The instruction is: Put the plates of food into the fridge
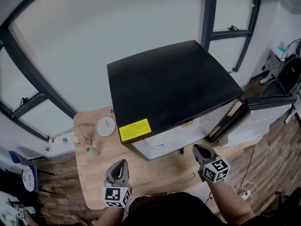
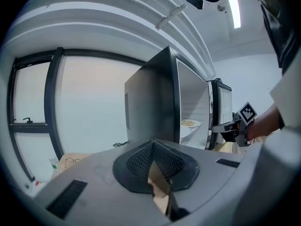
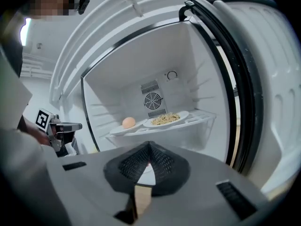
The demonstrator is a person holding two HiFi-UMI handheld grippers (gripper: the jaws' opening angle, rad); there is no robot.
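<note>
plate of noodles (image 3: 165,119) on the shelf (image 3: 202,118) inside the open fridge (image 3: 136,74), beside a plate with a round tan item (image 3: 128,122) — well ahead of the right gripper (image 3: 149,145), jaws pressed together, empty. left gripper (image 2: 153,142) likewise closed on nothing.

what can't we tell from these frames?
Head view: fridge interior, hidden under the glossy black fridge top.
Head view: print on the yellow sticker, too small.
Right gripper view: round orange item beside the white plate of noodles, too small to identify.
Left gripper view: that plate, partly hidden by the fridge's dark side wall.
</note>
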